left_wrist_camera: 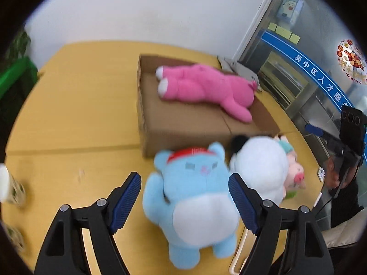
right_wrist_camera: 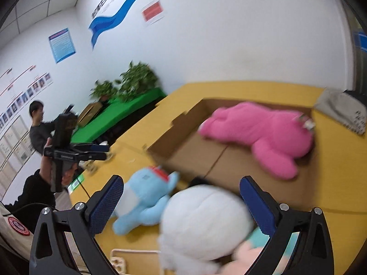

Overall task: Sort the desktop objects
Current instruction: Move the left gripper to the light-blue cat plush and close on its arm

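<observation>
Sorting plush toys into the box [left_wrist_camera: 179, 123]; pink toy [left_wrist_camera: 201, 87] already lies inside it, toward the far side. Step in hand, I judge: picking the next toys off the yellow table [left_wrist_camera: 68, 114].

Left gripper [left_wrist_camera: 184, 183] wide, jaws either side of the blue toy [left_wrist_camera: 195, 197], which stands just near of the box; pads not clearly touching it. Right gripper [right_wrist_camera: 181, 192] wide too, over the white toy [right_wrist_camera: 201, 222], right of the blue one, with a small pink pig [left_wrist_camera: 296, 171] tucked against its right side.

Next move probably: close on the blue toy's body, lift, carry far over the box wall, drop beside the pink toy. Soft plush squashes, so grip deep.
</observation>
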